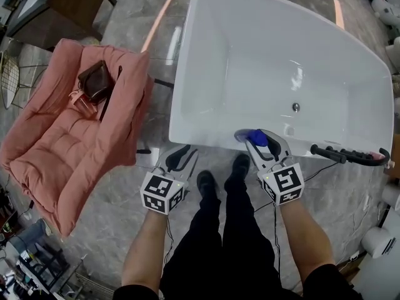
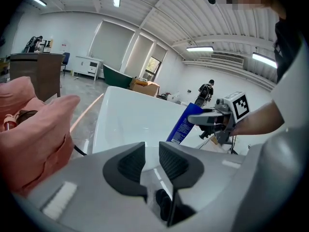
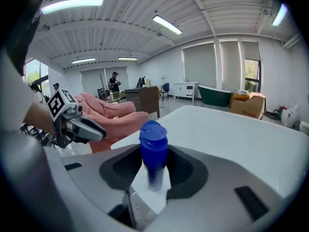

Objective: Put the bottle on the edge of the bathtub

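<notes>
At bathtub (image 1: 182, 105) rim, R gripper (image 1: 257, 140) fingers (image 3: 186, 170) on bottle (image 3: 153, 146), L gripper (image 2: 151, 153) part-open, empty

both bare forearms reach forward and down, side by side. the left forearm (image 1: 145, 249) carries the left gripper (image 1: 181, 157), tilted down, with its marker cube (image 1: 162, 194) facing up toward the head. its jaws stand a narrow gap apart with nothing between them. the right forearm (image 1: 307, 236) carries the right gripper (image 1: 262, 141), also angled down and a little ahead of the left. its jaws grip a bottle (image 3: 153, 141), with a pad against each side.
</notes>
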A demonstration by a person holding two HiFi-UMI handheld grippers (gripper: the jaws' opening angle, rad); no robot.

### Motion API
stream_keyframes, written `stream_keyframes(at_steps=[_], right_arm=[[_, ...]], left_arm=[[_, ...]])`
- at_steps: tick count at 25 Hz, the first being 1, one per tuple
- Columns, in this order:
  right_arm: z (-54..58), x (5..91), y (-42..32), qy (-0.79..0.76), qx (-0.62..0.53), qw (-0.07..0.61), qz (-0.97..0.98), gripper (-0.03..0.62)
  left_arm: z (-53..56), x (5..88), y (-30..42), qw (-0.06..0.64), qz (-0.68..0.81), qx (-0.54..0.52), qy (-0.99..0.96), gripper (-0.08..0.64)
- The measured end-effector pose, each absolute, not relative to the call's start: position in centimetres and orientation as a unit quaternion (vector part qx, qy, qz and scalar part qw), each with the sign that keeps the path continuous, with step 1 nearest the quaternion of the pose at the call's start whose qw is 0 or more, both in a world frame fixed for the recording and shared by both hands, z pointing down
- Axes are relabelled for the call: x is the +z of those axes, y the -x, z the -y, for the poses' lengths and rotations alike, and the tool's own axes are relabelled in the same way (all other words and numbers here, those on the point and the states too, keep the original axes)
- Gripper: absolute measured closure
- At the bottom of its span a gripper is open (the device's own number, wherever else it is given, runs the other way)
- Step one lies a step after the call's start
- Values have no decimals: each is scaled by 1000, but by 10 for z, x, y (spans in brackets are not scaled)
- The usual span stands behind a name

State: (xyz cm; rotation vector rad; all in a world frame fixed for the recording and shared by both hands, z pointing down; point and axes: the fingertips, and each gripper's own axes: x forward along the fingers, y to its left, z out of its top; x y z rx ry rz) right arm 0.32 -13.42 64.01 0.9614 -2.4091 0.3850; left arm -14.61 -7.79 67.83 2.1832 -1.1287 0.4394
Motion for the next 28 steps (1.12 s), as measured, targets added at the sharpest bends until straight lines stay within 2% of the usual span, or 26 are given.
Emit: stream_keyframes(at_steps=[7, 17, 28], right_arm=[[126, 642, 5, -348, 131, 270, 888, 433], [116, 644, 9, -338, 153, 287, 883, 433], [116, 631, 12, -335, 172, 274, 885, 422]], left_arm=[[78, 676, 166, 324, 485, 176, -793, 506], [72, 658, 159, 329, 489, 160, -792, 514], [64, 651, 162, 337, 490, 162, -788, 515]])
